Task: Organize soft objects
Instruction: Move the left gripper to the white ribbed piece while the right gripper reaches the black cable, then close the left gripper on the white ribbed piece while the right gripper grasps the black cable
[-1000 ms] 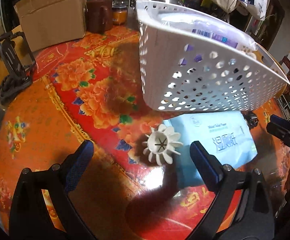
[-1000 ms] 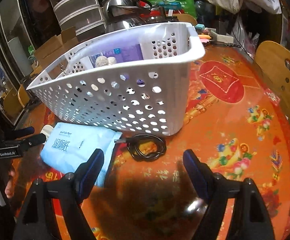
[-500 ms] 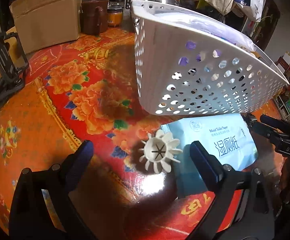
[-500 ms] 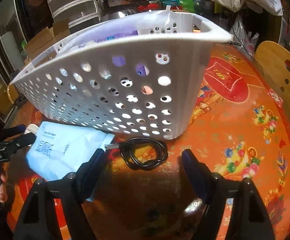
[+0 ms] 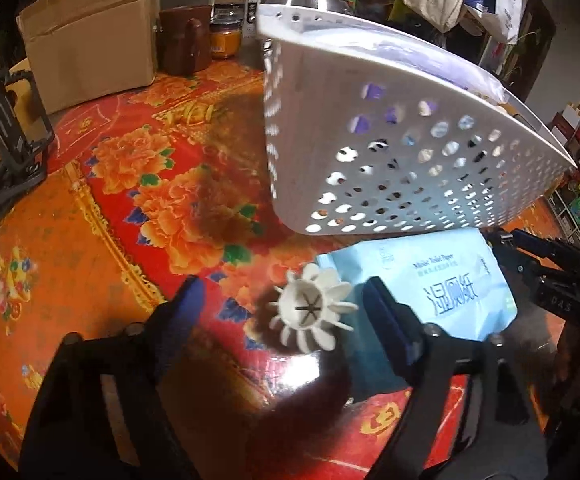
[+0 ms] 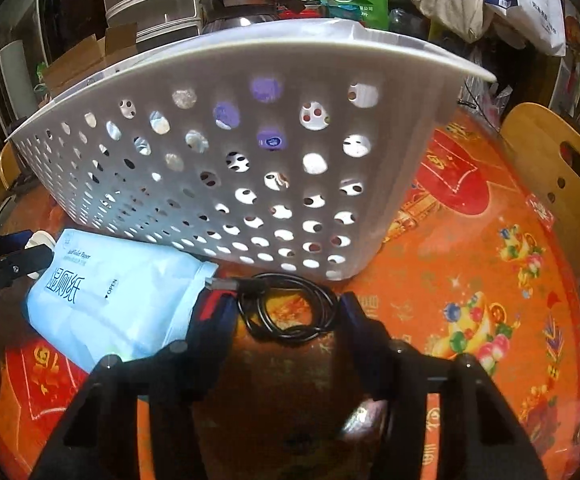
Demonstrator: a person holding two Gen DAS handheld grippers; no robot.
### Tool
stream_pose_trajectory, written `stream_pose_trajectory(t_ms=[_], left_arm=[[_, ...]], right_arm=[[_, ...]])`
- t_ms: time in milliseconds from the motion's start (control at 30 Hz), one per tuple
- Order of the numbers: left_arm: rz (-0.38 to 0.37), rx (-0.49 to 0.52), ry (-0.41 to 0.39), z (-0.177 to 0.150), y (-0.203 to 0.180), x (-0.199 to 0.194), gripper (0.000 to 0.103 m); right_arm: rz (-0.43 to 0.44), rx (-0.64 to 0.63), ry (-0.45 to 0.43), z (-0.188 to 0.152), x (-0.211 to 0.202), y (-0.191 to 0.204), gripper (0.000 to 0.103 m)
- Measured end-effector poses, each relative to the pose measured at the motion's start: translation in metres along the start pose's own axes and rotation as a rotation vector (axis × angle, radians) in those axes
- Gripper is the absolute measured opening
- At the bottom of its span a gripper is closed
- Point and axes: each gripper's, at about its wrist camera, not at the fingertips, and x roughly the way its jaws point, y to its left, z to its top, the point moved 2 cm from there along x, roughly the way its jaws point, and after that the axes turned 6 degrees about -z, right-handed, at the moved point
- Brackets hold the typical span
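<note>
One white perforated basket (image 5: 390,152) stands on the floral table (image 5: 89,240), with one pale blue wipes pack (image 5: 442,292) lying just at its 6 o'clock. One white finned rubber piece (image 5: 310,312) sits at the pack's 9 o'clock edge, and one coiled black cable (image 6: 290,308) at its 3 o'clock edge. The left gripper (image 5: 285,312) is closing, jaws about half apart, the finned piece between them untouched. The right gripper (image 6: 285,312) is closing around the cable, pads just beside the coil; contact is unclear.
</note>
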Motion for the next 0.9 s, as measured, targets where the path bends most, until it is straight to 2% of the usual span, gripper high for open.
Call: stream_pose_trajectory(t_ms=[200,567,900], left_arm=[[-0.002,0.041,-0.018,-0.003,-0.010,-0.005,0.041],[0.042,0.071,-0.056,-0.006,-0.017,-0.014,0.041],[0.091,0.113,-0.122,-0.009,-0.022,-0.028,0.041]], right_arm=[[0.031,0.014,-0.006,-0.005,-0.006,-0.003,0.052],[0.066,0.024,-0.020,-0.011,-0.013,-0.008,0.051],[0.097,0.038,-0.063,-0.013,-0.027,-0.010,0.051]])
